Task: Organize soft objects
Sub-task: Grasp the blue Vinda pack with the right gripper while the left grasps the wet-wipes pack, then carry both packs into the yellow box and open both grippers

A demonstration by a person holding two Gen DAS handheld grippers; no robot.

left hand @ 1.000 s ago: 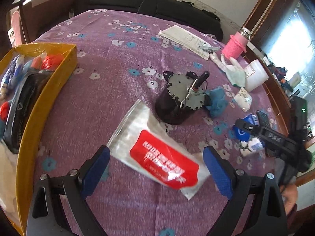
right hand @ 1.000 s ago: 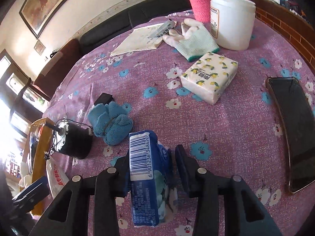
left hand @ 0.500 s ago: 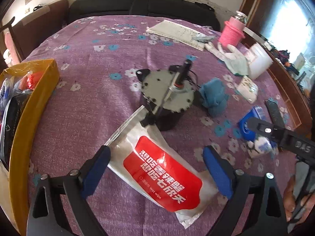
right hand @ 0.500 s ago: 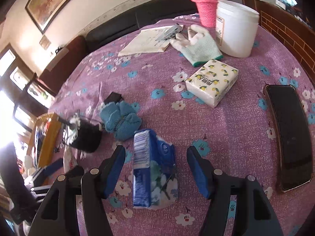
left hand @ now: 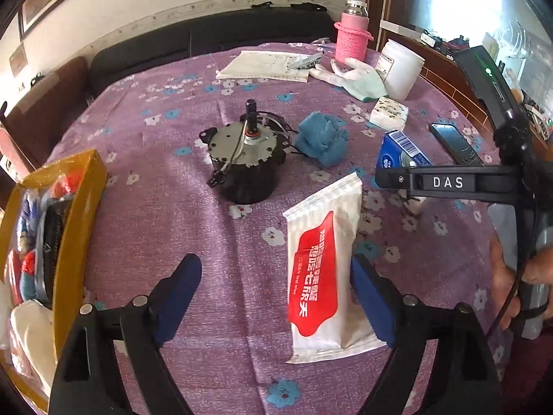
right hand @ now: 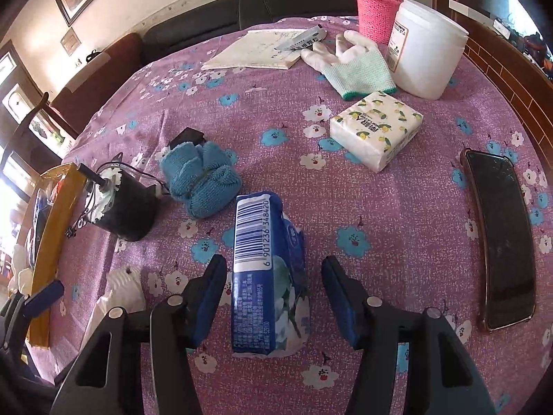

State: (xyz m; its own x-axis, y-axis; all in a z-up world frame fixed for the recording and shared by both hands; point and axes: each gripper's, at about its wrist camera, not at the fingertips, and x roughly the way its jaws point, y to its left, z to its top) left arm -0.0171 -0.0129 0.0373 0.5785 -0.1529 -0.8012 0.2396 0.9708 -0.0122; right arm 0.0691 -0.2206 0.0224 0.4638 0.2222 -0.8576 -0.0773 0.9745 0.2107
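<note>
Lying flat on the purple floral tablecloth, the wet wipes pack sits inside the left gripper, whose jaws have just been opening; its right pad seems to touch the pack's edge, though the view leaves that unsure. The right gripper has just been closing, its fingers apart around the blue tissue pack, standing on edge, pads clear of it. The yellow box sits at the tablecloth's left edge.

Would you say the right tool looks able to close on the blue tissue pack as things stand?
Probably yes: the blue tissue pack lies between the right tool's open fingers, which have just been closing, with nothing else between them.
</note>
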